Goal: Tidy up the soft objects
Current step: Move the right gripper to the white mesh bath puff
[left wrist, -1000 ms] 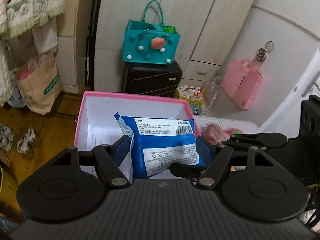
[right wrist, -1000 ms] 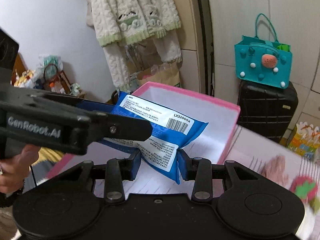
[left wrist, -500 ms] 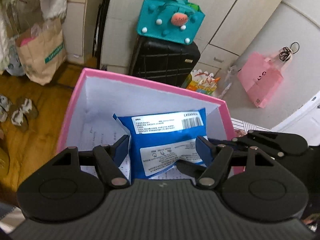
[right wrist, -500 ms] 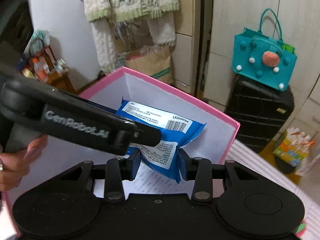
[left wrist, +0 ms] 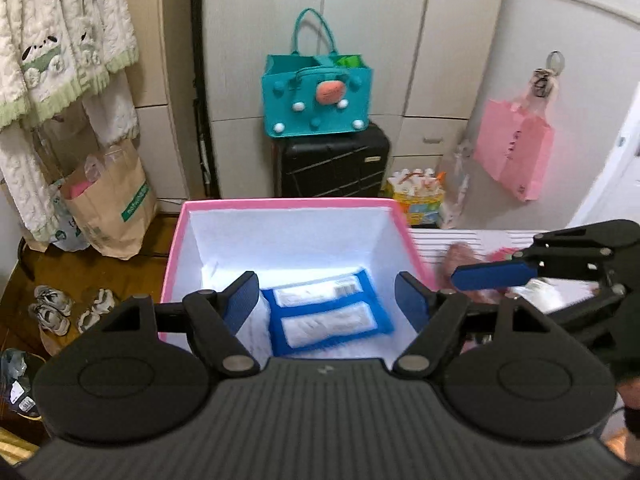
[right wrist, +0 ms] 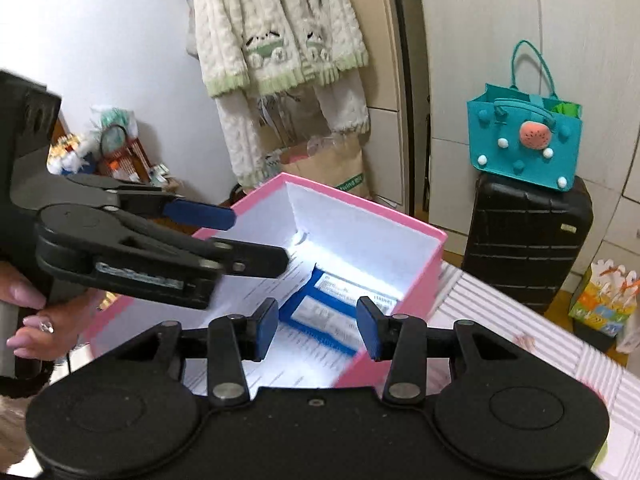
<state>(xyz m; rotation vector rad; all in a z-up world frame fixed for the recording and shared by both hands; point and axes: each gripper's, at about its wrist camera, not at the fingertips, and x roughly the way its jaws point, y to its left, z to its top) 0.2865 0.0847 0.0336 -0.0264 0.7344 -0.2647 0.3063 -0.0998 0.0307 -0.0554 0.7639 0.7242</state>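
A blue soft packet [left wrist: 326, 314] with white labels lies flat on the floor of the pink box [left wrist: 288, 203], white inside. It also shows in the right wrist view [right wrist: 332, 312], inside the same pink box [right wrist: 436, 236]. My left gripper [left wrist: 326, 304] is open and empty above the box, over the packet. My right gripper [right wrist: 318, 326] is open and empty above the box's near edge. A pinkish soft object [left wrist: 460, 256] lies on the striped cloth to the right of the box.
A black suitcase [left wrist: 332, 160] with a teal felt bag [left wrist: 316, 92] on top stands behind the box. A paper bag [left wrist: 112, 208] and shoes [left wrist: 52, 312] are on the wooden floor at left. A pink bag [left wrist: 516, 148] hangs at right. Knitwear [right wrist: 276, 44] hangs on the wall.
Both grippers opened and let go of the blue packet. It dropped from between them and now lies flat on the box floor. The grippers have drawn apart.
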